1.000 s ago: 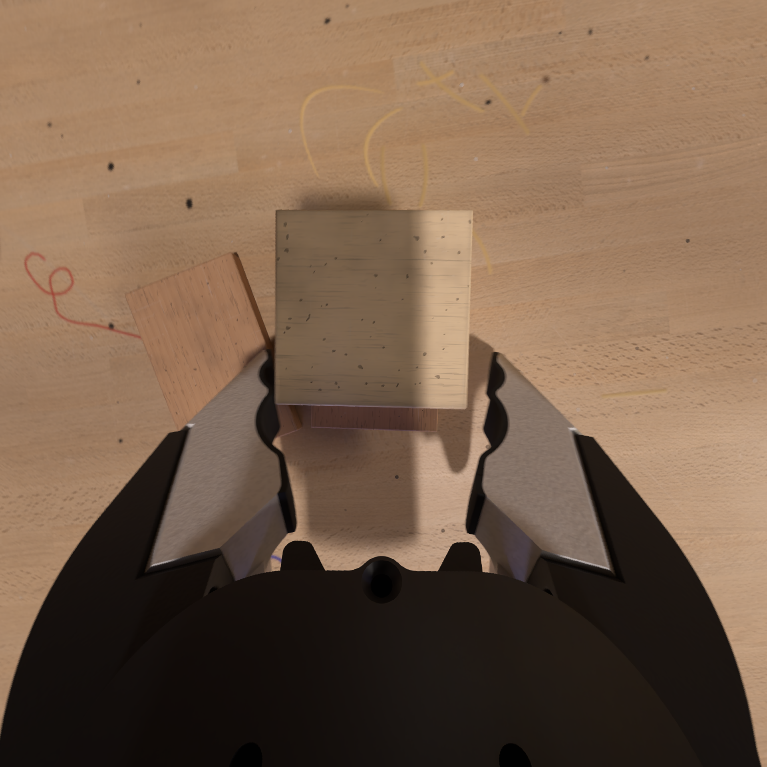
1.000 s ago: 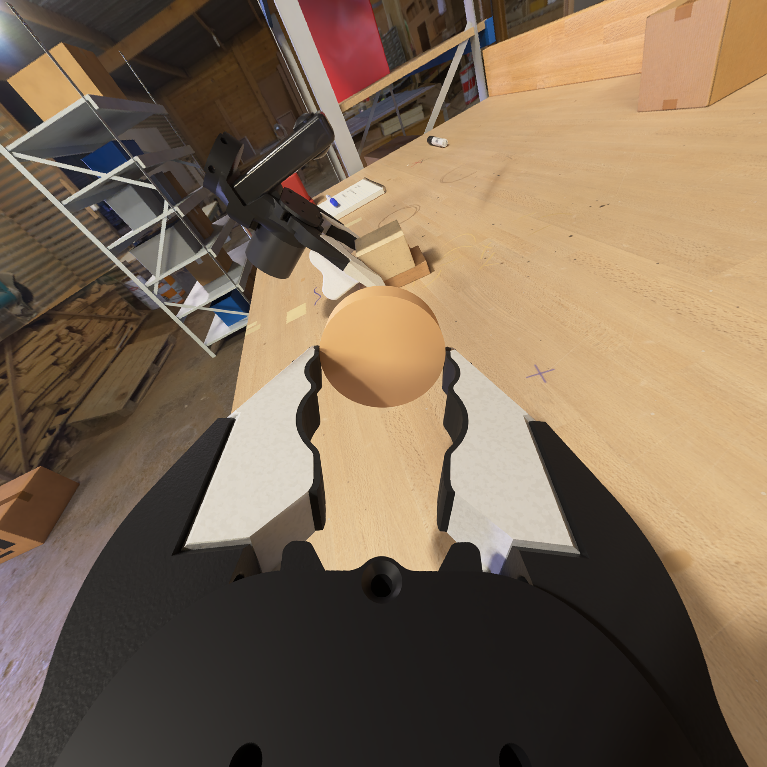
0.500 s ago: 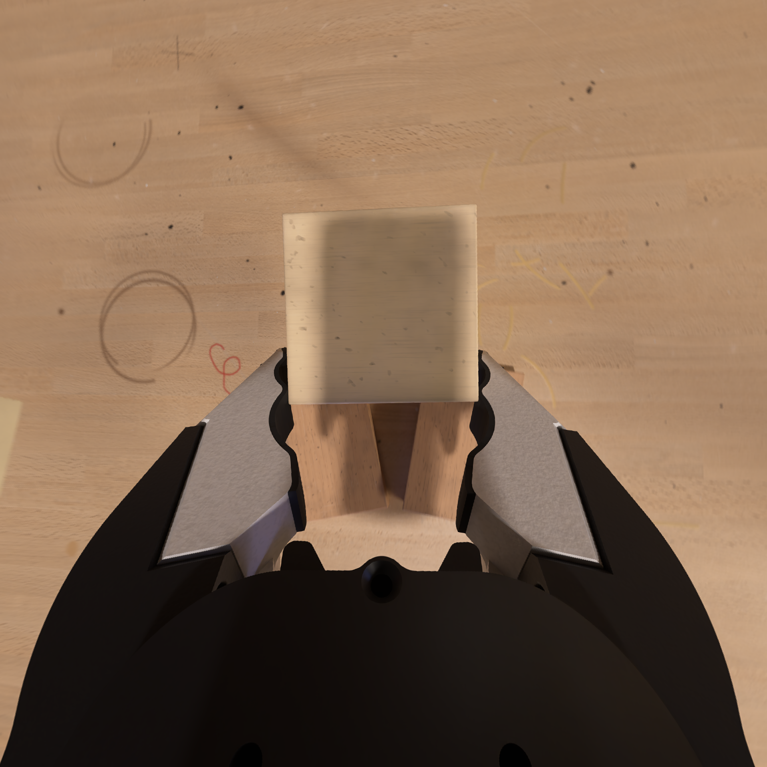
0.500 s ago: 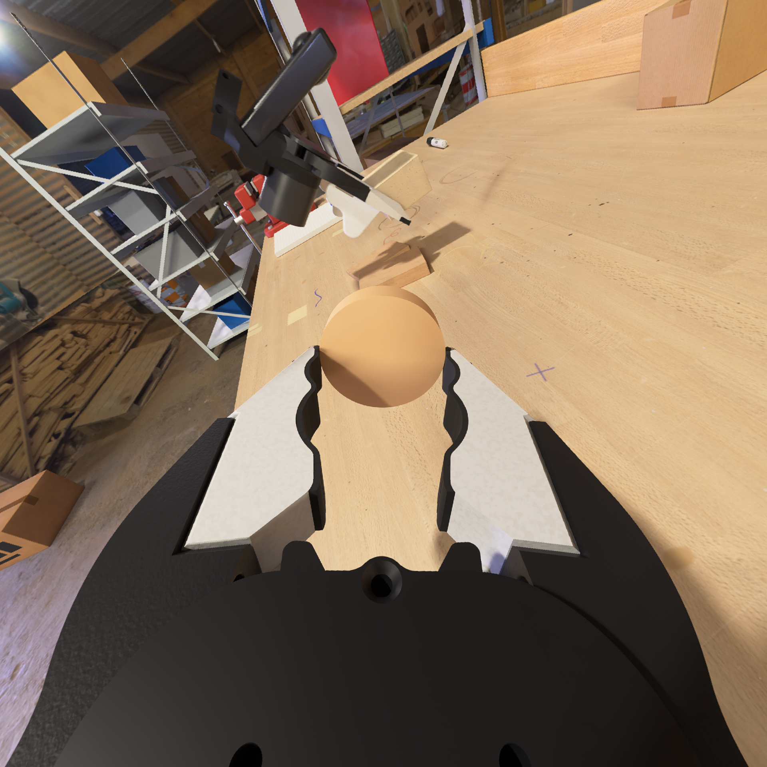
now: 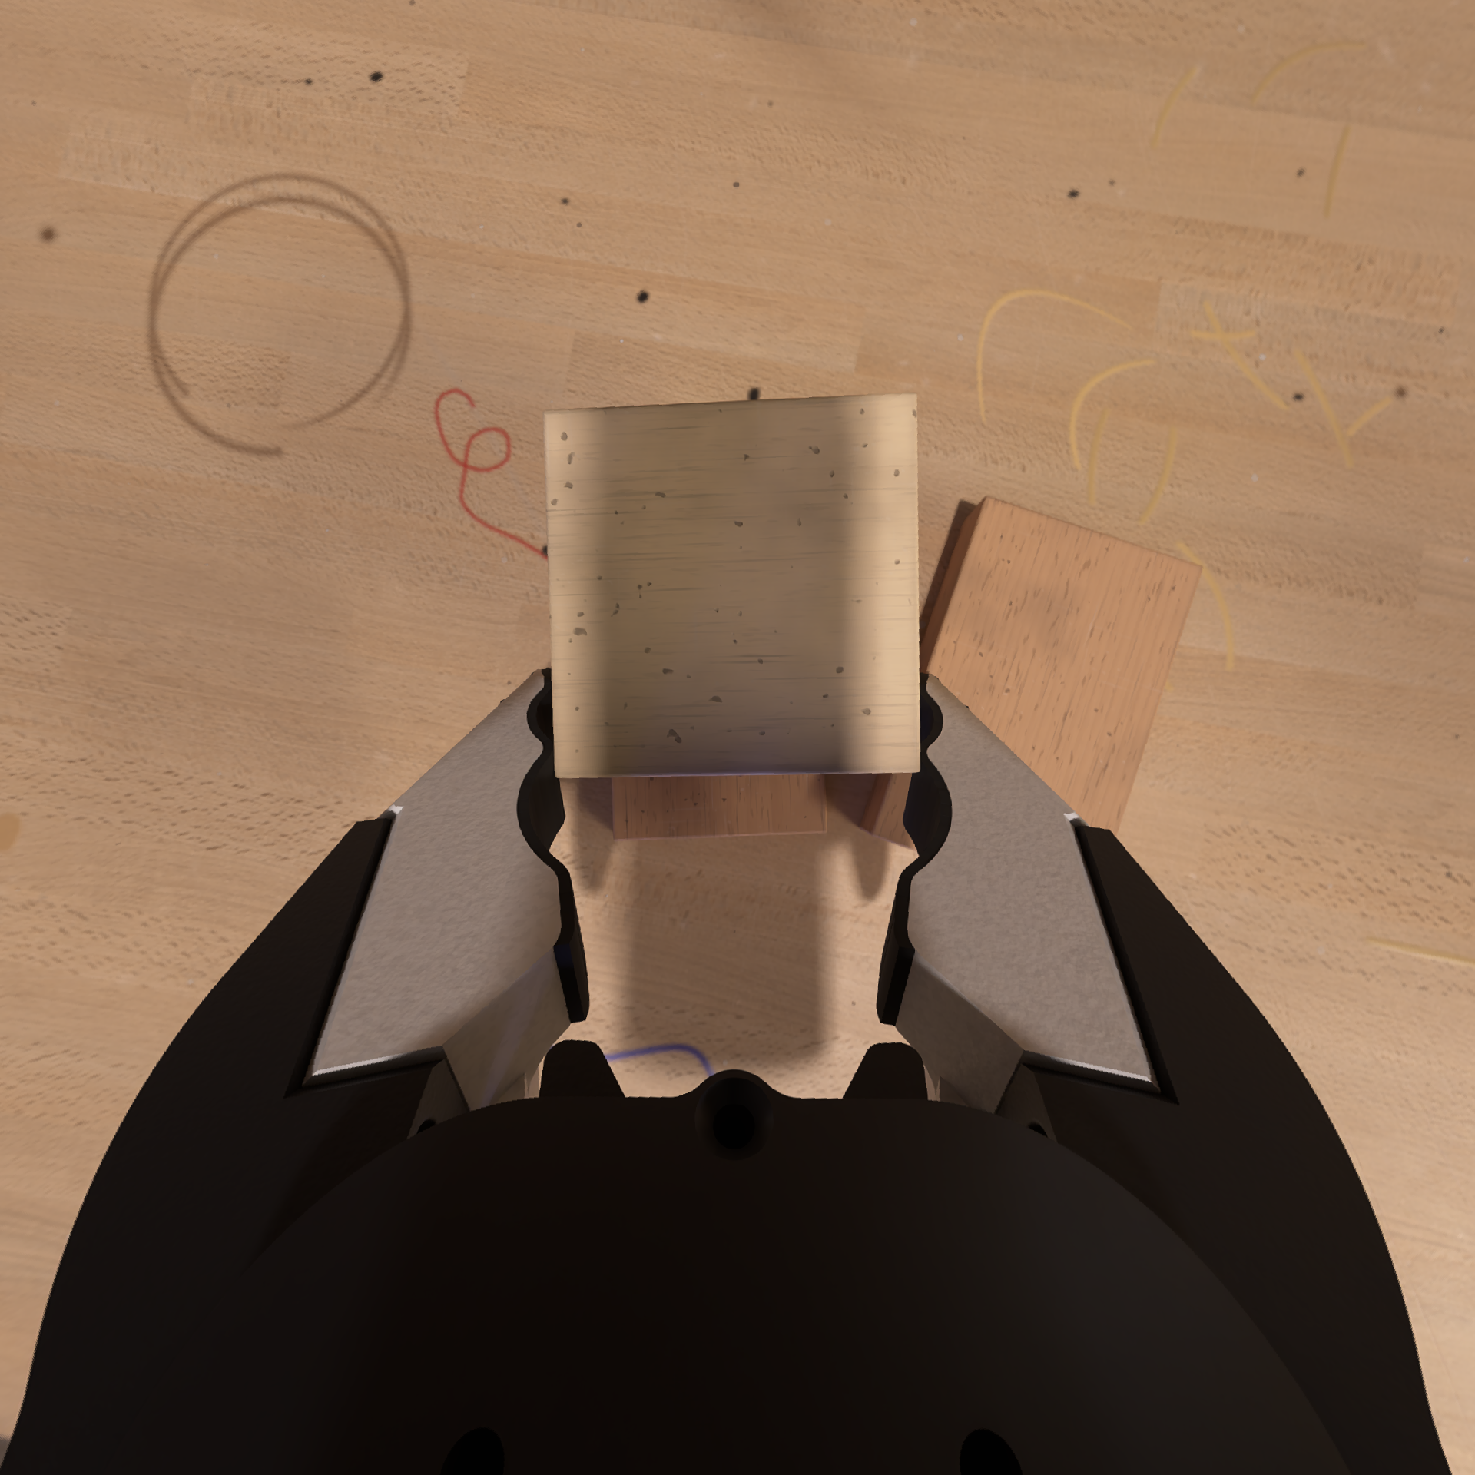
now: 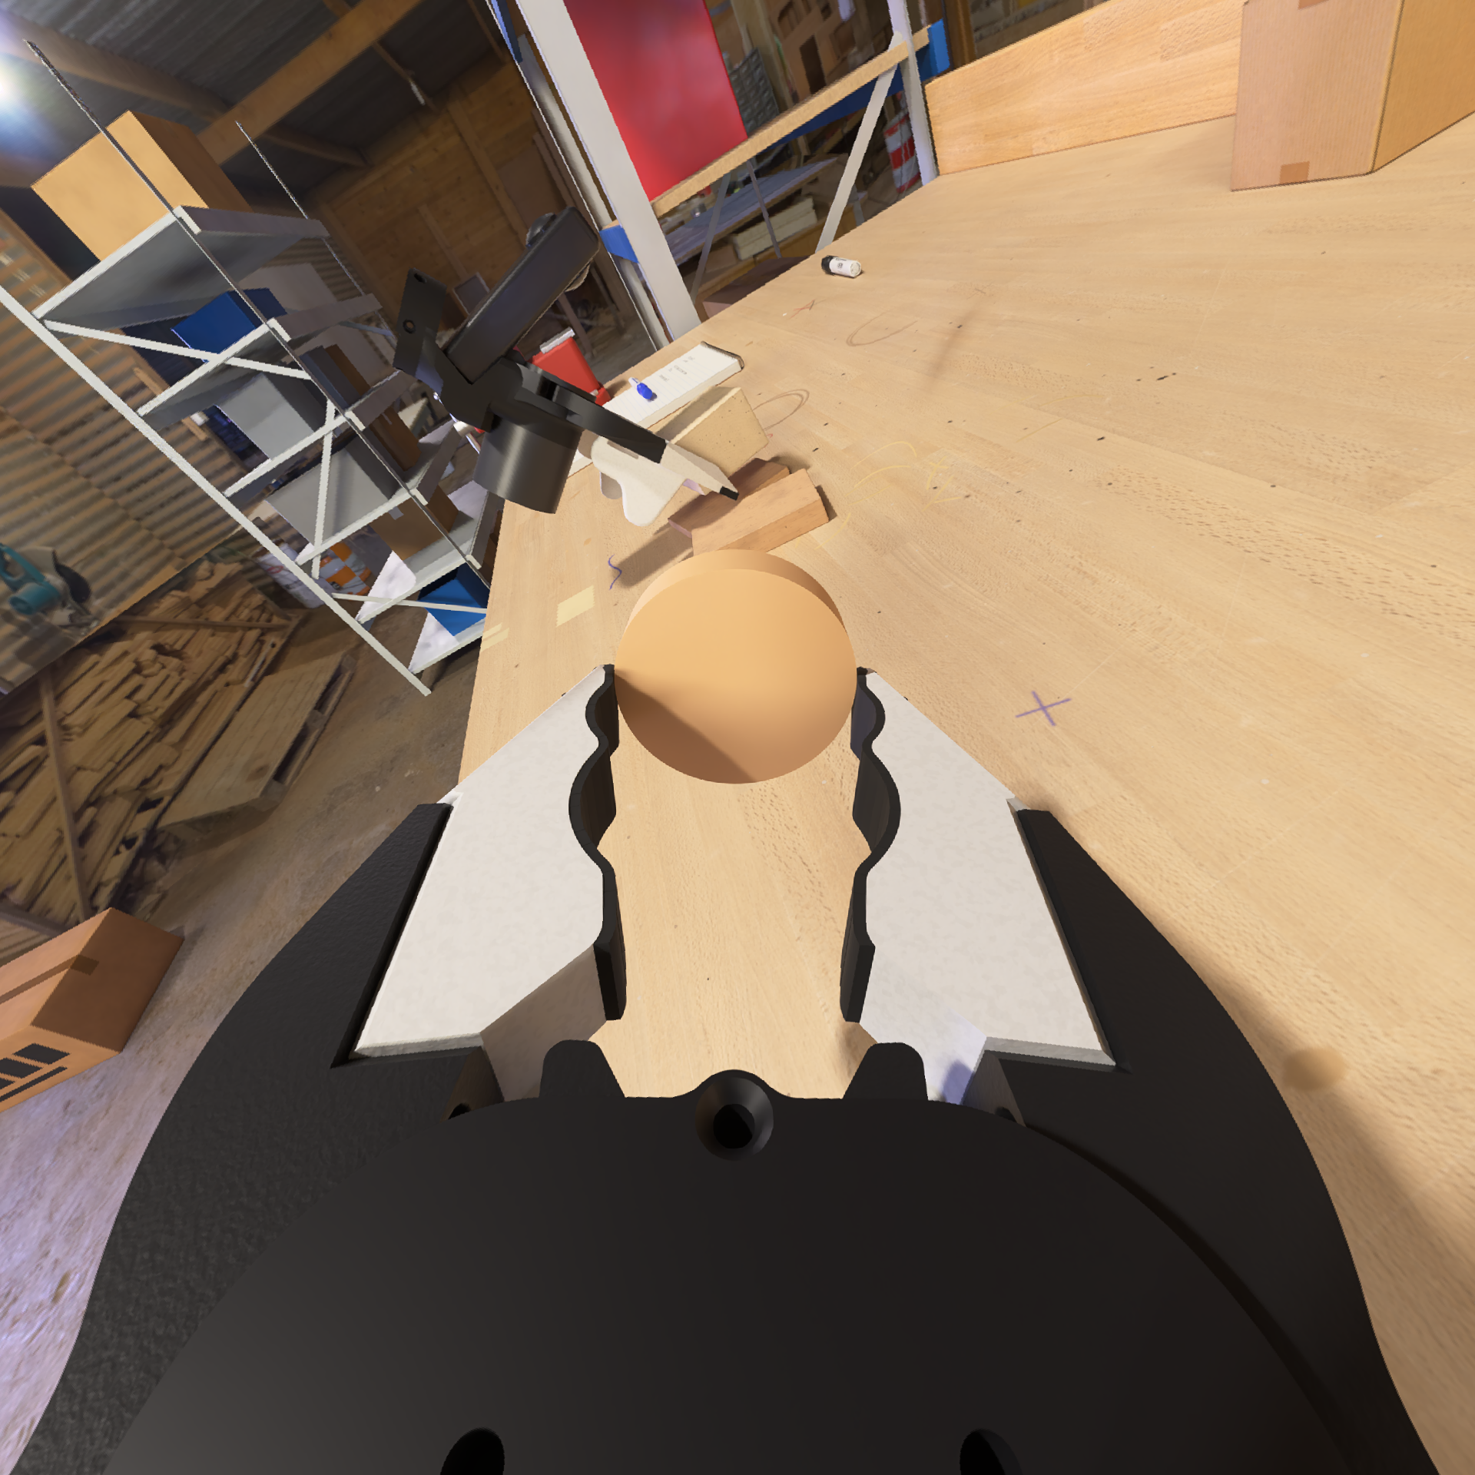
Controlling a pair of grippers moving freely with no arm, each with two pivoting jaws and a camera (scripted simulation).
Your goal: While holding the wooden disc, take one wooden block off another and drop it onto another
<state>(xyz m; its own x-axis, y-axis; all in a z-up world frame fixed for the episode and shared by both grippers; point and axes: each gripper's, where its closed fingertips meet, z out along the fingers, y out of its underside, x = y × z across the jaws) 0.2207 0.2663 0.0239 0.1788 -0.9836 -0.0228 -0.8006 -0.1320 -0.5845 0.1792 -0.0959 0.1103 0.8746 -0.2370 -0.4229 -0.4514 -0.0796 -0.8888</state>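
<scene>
Left hand-held gripper (image 5: 733, 702) clenched on pale block (image 5: 730, 587), carried above bench (image 5: 319, 638). Reddish blocks below: one directly under (image 5: 718, 804), another at 3 o'clock (image 5: 1053, 662). I'd centre over target, lower close, keep level, then release. Right hand-held gripper (image 6: 733, 694) grasping wooden disc (image 6: 733, 666); I hold it steady, apart.

Pale speckled block (image 5: 730, 587) aloft above two reddish blocks (image 5: 1053, 646); round tan disc (image 6: 733, 666) upright.
</scene>
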